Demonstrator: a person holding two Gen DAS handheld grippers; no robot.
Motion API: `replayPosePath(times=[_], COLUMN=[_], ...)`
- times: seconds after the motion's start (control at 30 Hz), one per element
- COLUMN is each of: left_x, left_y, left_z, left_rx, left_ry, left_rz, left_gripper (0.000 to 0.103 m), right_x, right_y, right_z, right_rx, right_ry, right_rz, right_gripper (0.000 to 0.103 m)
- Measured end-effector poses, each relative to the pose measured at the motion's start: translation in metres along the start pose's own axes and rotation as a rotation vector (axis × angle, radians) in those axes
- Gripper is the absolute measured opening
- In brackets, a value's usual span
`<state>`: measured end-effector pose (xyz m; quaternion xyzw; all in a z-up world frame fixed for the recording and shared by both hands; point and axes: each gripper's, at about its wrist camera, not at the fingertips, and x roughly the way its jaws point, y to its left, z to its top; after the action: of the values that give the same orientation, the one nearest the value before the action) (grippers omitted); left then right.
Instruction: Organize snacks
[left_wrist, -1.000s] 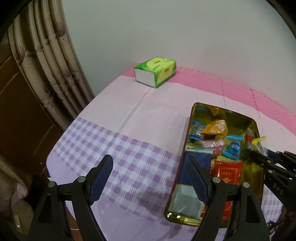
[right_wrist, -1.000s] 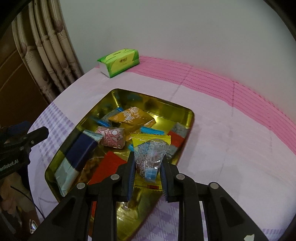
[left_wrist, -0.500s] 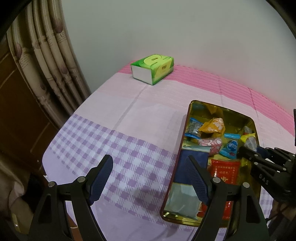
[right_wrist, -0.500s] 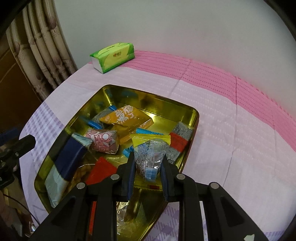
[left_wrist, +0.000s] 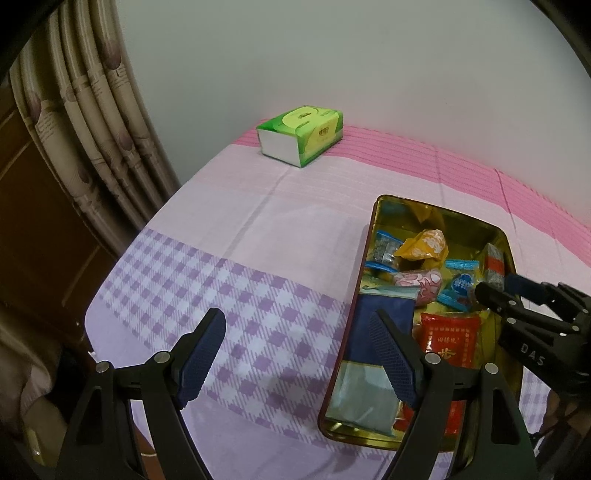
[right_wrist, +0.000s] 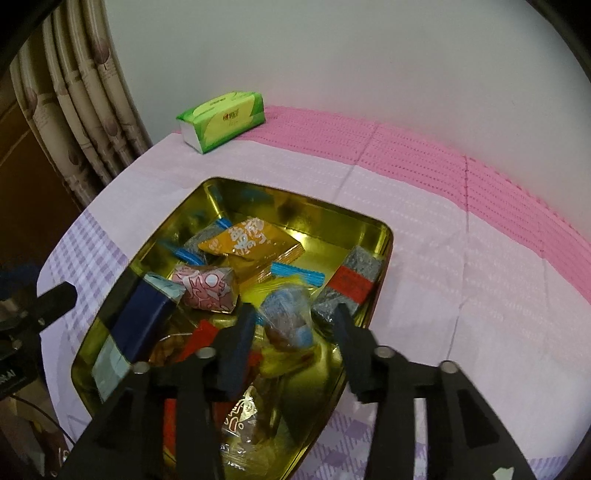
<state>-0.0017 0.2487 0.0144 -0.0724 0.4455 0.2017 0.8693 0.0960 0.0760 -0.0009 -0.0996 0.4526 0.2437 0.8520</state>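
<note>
Change: my right tongs (right_wrist: 293, 325) were clamped on the clear blue-and-yellow candy packet (right_wrist: 286, 317) half a second back; now they stand spread, and the packet sits blurred between them.
Meaning: I judge it released into the gold tin (right_wrist: 369, 225).
Left tongs (left_wrist: 297, 356): wide apart, holding nothing, over the checked tabletop (left_wrist: 240, 291).
Packet: crinkly, see-through, lying among the other snacks.

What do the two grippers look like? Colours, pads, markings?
Both are matte black plastic frames with round silver screws. The left gripper has dark blue cross-hatched pads. The right gripper looks the same, pads motion-blurred; from the left camera its body shows white letters "DAS".
</note>
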Motion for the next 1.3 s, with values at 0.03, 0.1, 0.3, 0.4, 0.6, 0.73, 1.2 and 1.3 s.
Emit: replayPosePath(times=[0.03,0.1,0.3,0.4,0.6,0.73,1.2,1.3], left_x=[0.000,0.000,0.000,0.000,-0.001,-0.001,0.001,0.001], left_y=[0.000,-0.003,-0.006,-0.009,-0.014,-0.017,-0.020,-0.020], left_z=[0.000,0.000,-0.001,-0.001,-0.003,-0.004,-0.007,-0.007], left_rx=[0.002,0.007,0.031,0.042,0.067,0.077,0.084,0.085], left_ry=[0.001,0.002,0.009,0.012,0.014,0.015,0.026,0.028], left_rz=[-0.001,-0.001,-0.003,-0.004,-0.006,-0.006,-0.011,-0.011], left_gripper=[0.081,0.081,0.083,0.083,0.083,0.083,0.083,0.083], right_x=[-0.003,-0.009,-0.033,-0.044,-0.059,-0.062,-0.052,-0.050], right_y=[0.001,0.003,0.008,0.014,0.025,0.026,0.029,0.029], right_z=[0.001,0.001,-0.008,-0.016,-0.032,-0.042,-0.057,-0.059], right_rx=[-0.002,0.000,0.032,0.018,0.003,0.028,0.040,0.042], right_ry=[-0.007,-0.017,-0.034,-0.035,-0.036,-0.018,0.038,0.046], right_rz=[0.003,0.006,0.013,0.008,-0.013,-0.013,-0.028,-0.020], right_gripper=[0.048,0.054,0.080,0.089,0.096,0.099,0.099,0.099])
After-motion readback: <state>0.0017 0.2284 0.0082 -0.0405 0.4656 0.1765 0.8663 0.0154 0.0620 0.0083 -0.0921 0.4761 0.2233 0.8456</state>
